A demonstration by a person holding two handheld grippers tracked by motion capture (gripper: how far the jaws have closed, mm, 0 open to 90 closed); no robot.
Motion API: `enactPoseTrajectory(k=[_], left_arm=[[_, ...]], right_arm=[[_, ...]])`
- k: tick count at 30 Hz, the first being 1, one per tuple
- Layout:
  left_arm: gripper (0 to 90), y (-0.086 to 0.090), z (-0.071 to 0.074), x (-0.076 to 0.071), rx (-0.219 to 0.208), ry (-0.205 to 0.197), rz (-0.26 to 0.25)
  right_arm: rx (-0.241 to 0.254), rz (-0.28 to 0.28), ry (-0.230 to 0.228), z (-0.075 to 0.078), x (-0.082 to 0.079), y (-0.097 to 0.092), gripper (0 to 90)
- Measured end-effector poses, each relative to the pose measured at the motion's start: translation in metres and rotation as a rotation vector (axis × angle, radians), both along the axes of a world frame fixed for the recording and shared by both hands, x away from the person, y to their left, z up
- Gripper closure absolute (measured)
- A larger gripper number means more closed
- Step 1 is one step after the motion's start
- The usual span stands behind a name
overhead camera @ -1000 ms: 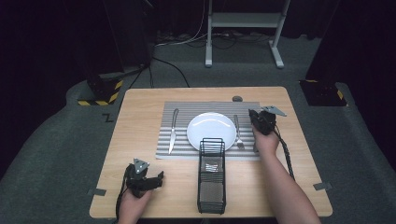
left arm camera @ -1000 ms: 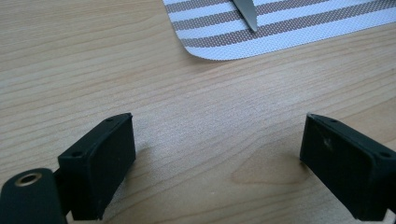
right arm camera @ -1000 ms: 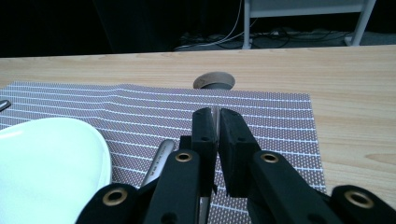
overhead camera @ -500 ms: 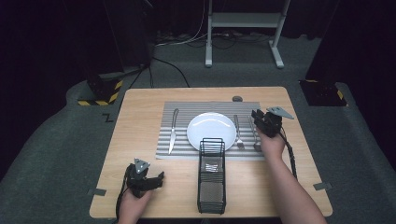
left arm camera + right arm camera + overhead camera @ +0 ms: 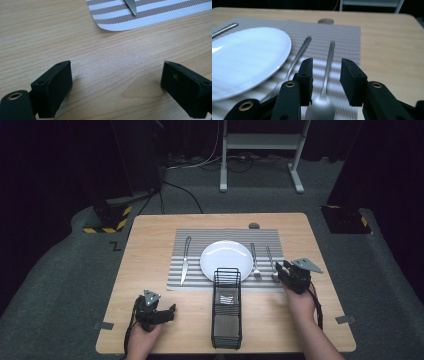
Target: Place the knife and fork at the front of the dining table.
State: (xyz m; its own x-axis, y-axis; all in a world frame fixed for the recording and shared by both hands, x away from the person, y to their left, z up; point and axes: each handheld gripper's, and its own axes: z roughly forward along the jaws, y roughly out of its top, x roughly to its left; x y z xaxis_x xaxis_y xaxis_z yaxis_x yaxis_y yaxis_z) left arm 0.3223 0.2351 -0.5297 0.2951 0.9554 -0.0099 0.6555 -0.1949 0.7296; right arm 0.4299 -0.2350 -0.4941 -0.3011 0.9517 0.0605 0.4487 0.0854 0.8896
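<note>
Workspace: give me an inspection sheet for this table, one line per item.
Surface: wooden table with a striped placemat.
Job's things: spoon lying on the mat, fork beside it, white plate centred, knife left of the plate.
Clutter: black wire caddy at the near edge.
Grippers: right claw has just been opening, pads either side of the spoon, not pressing; left claw open over bare wood.
Cables: one trails from each claw.
Surroundings: dark floor, white stand behind.
</note>
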Motion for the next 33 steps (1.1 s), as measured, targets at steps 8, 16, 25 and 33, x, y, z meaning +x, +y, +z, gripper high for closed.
enactPoseTrajectory(k=[8,16,25,33], left_arm=[[10.2,0.000,0.000,0.000,-0.005,0.001,-0.001],[10.3,0.000,0.000,0.000,-0.005,0.002,-0.001],[10.1,0.000,0.000,0.001,-0.005,0.001,-0.006],[10.2,0.000,0.000,0.001,0.002,0.003,-0.006]], right_arm=[[-0.039,0.009,0.097,-0.012,-0.027,-0.001,63.2],[-0.048,-0.011,0.175,-0.024,-0.027,-0.001,62.4],[-0.064,-0.003,0.182,-0.028,-0.015,0.011,67.8],[-0.054,0.025,0.158,-0.024,-0.023,0.012,47.2]])
